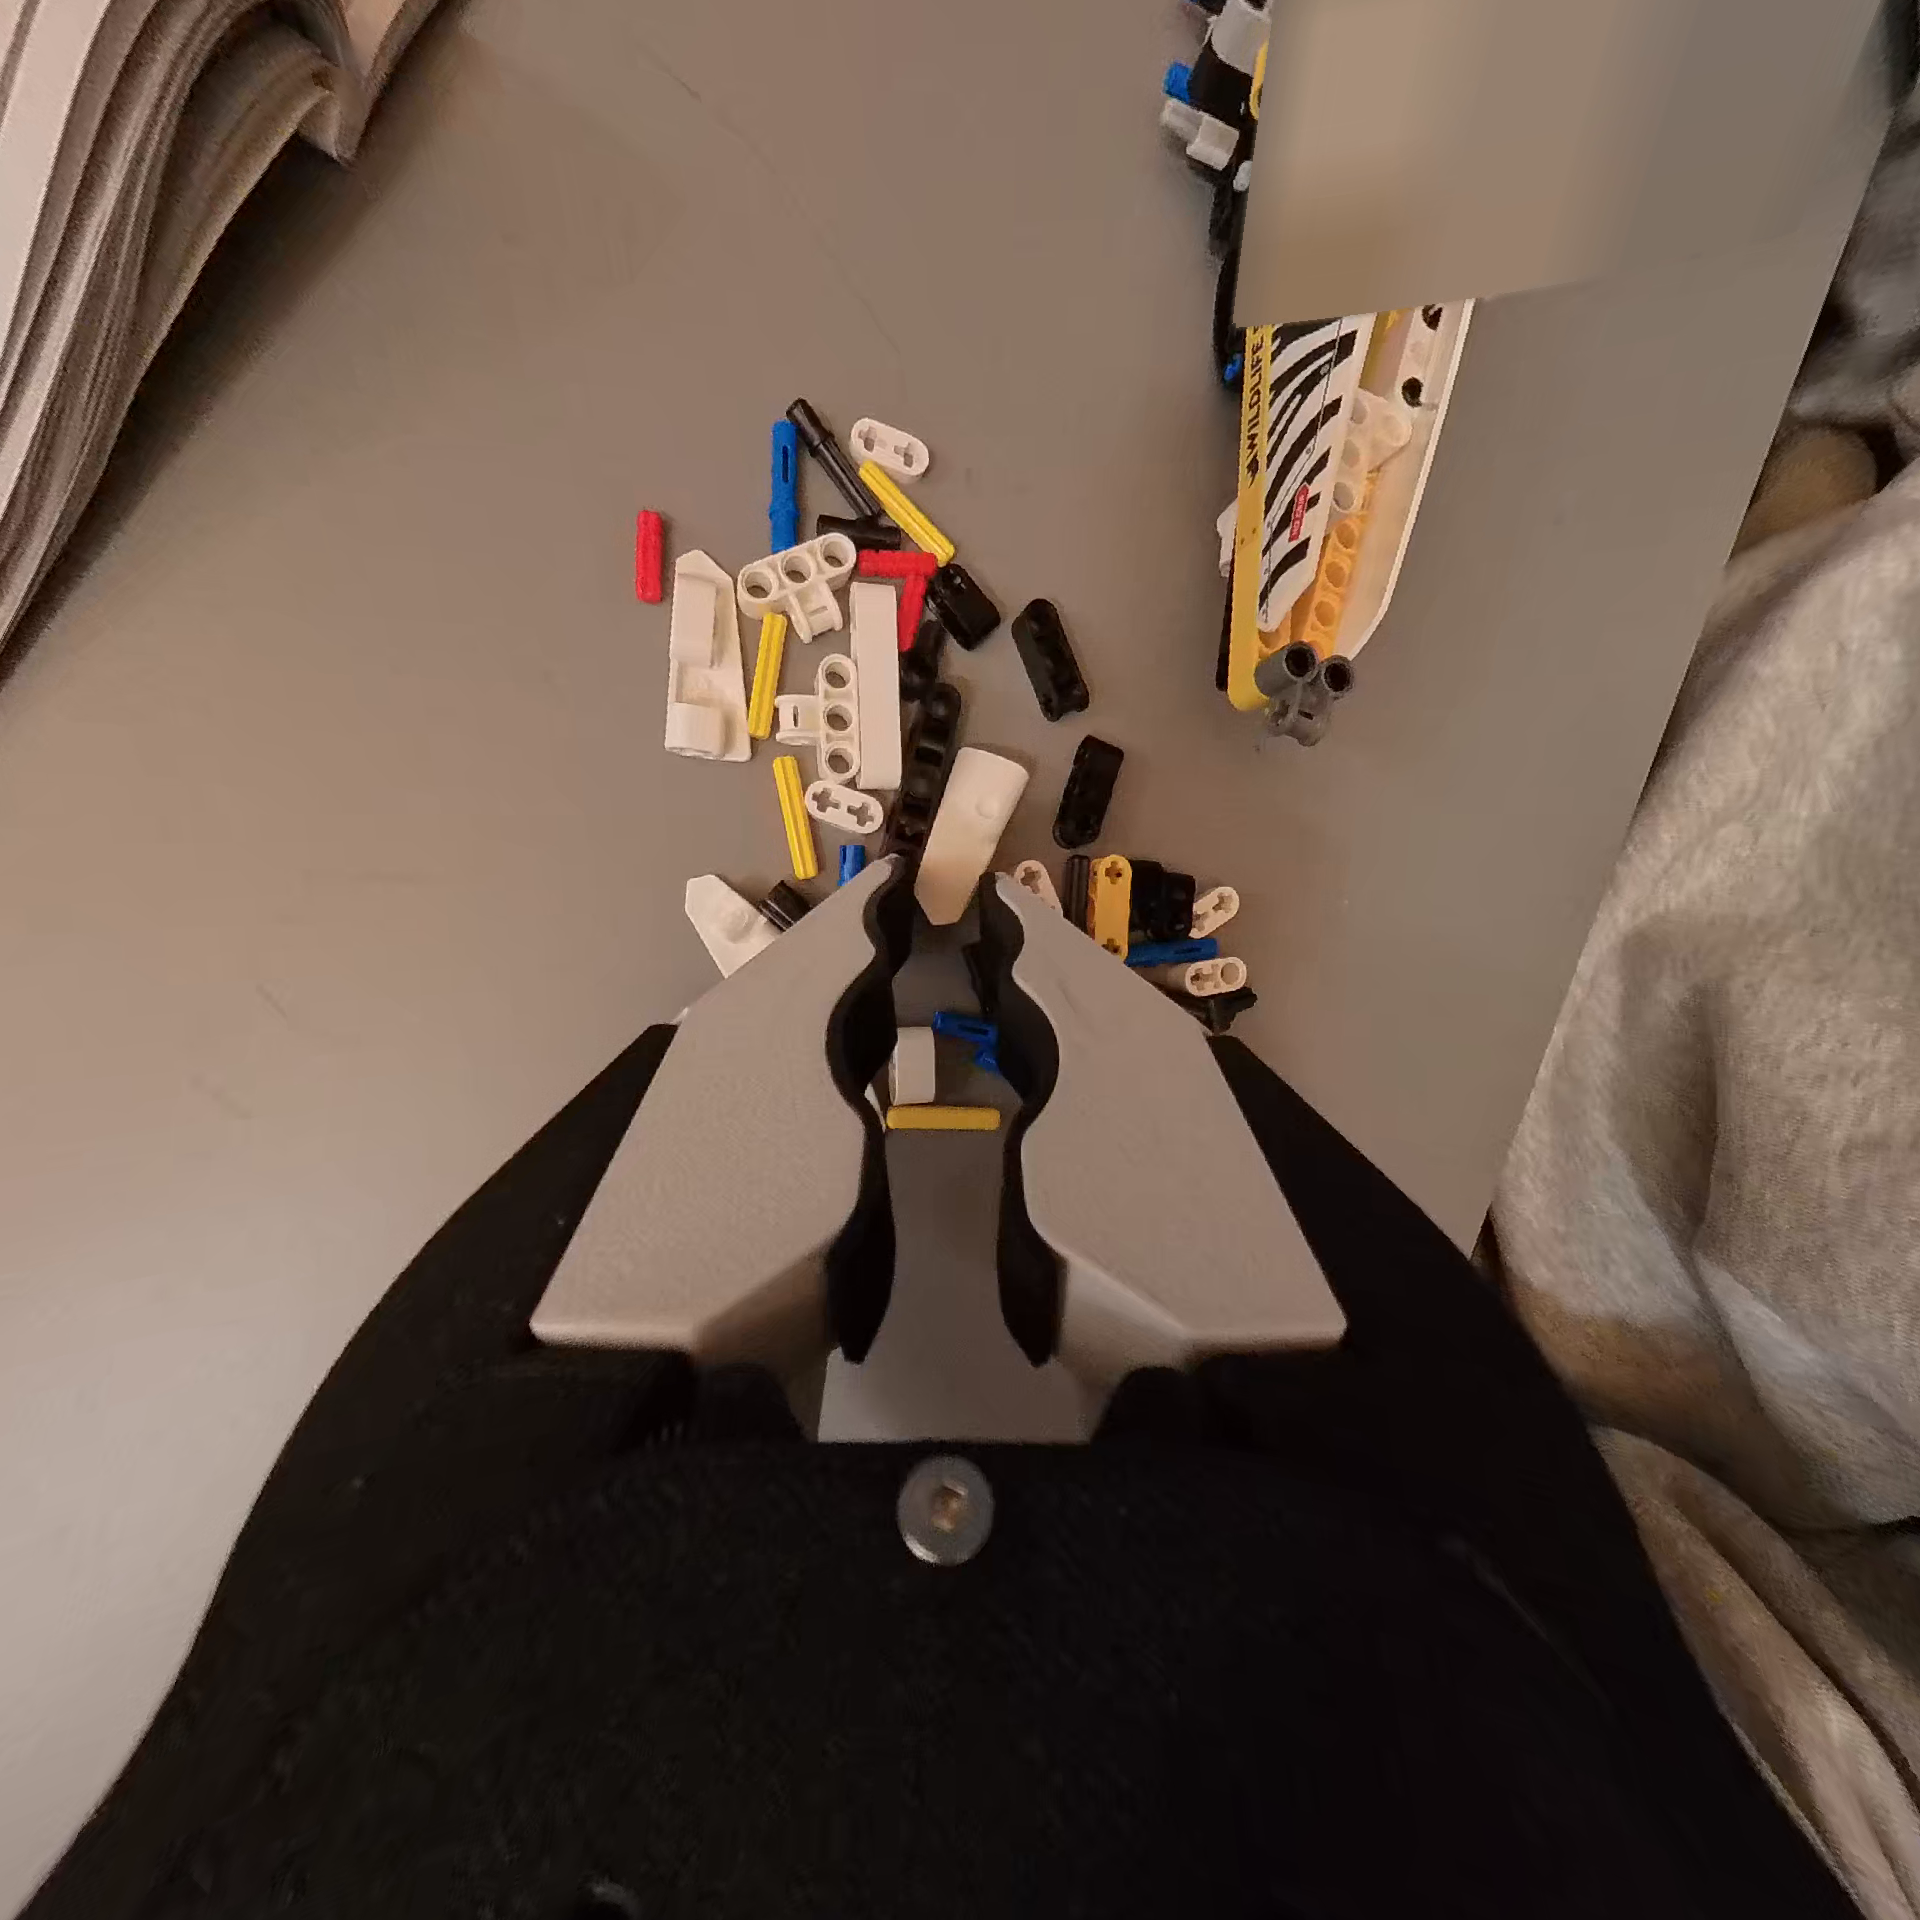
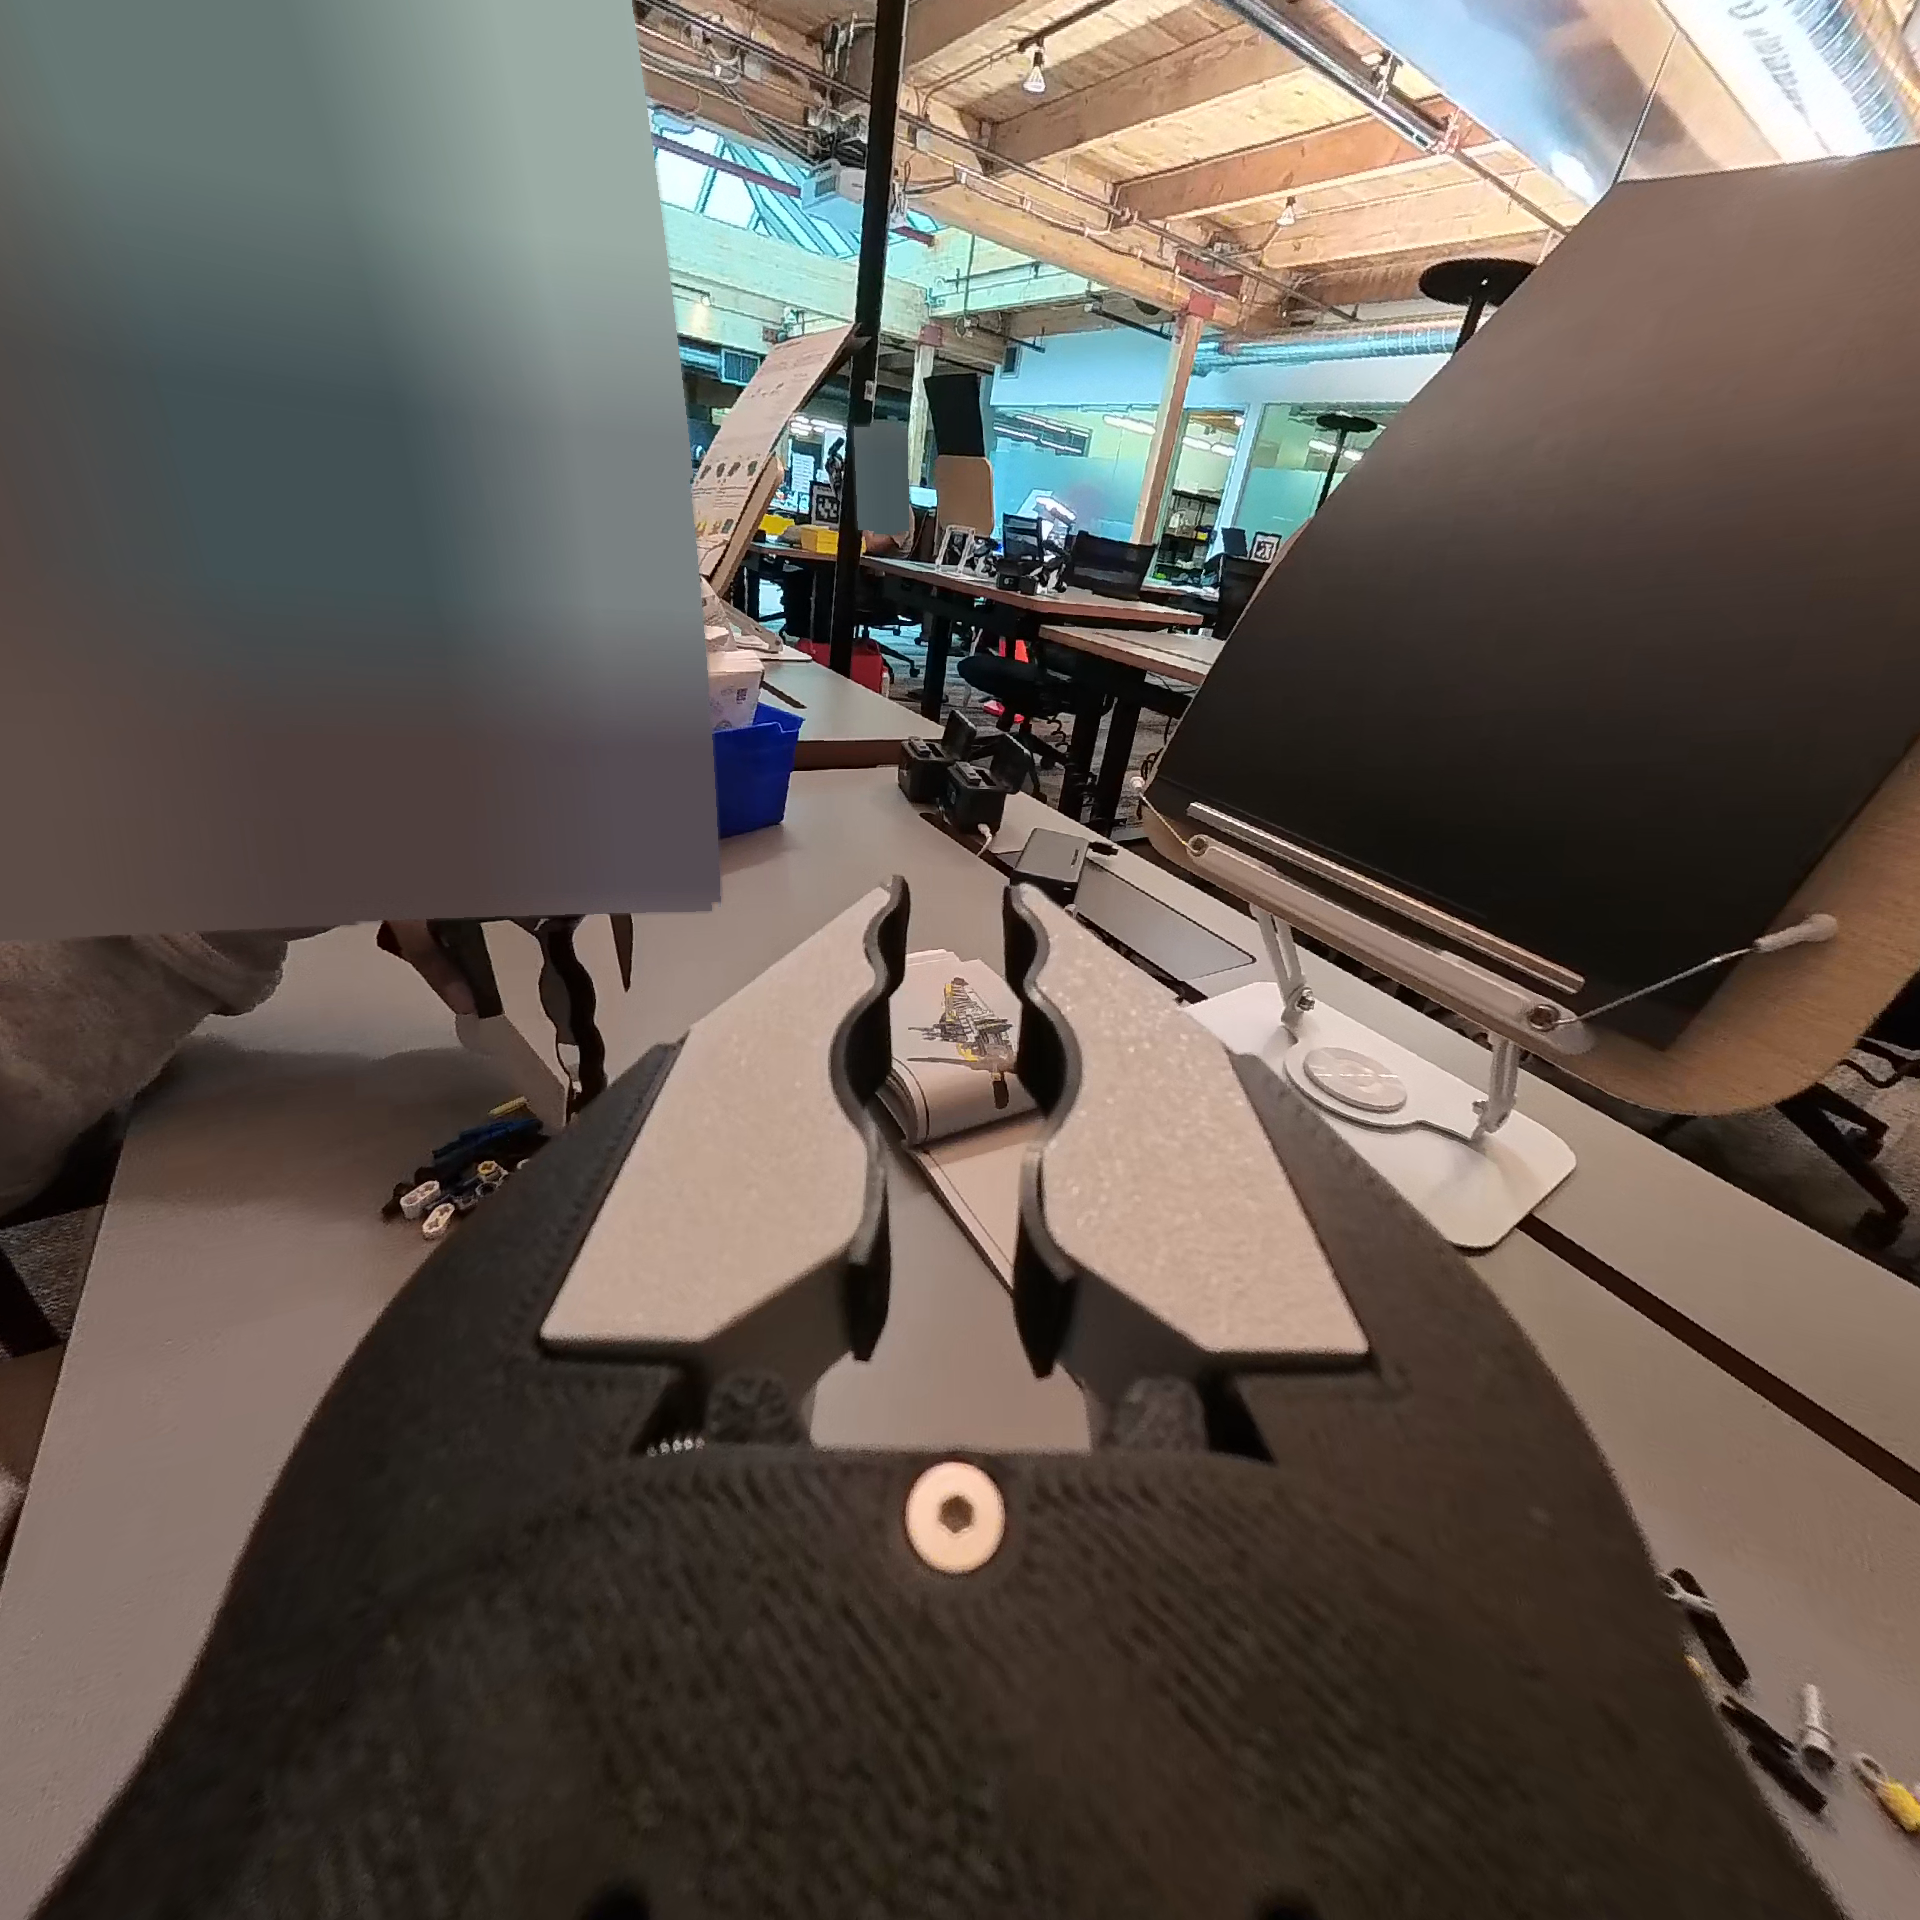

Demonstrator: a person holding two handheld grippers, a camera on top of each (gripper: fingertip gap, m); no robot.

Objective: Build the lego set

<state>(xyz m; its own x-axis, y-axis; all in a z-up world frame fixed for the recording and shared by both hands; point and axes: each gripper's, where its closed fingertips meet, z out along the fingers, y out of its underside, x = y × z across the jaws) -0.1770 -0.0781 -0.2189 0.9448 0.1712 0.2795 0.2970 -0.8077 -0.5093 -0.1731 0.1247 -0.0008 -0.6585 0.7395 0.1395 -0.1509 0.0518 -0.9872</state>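
My left gripper [image 1: 943, 891] points down at a pile of loose lego pieces [image 1: 831, 644] on the grey table [image 1: 416, 727]. Its jaws stand narrow, closed on the near end of a white curved piece [image 1: 971, 821] at the pile's near edge. A partly built model [image 1: 1320, 499] with a yellow beam, a zebra-striped panel and a grey connector lies to the right. My right gripper [image 2: 956, 904] is held above the table, slightly open and empty. In the right wrist view the left gripper [image 2: 561, 1029] shows over the pile [image 2: 457, 1174].
An instruction booklet [image 2: 966, 1060] lies ahead of the right gripper. A dark screen [image 2: 1558, 623] stands on a white stand [image 2: 1455, 1132] to the right. A blue bin [image 2: 753, 769] sits behind. More pieces [image 2: 1787, 1745] lie at lower right. A grey sleeve [image 1: 1714, 935] borders the table. My hands' fingertips stand some 30 cm from each other.
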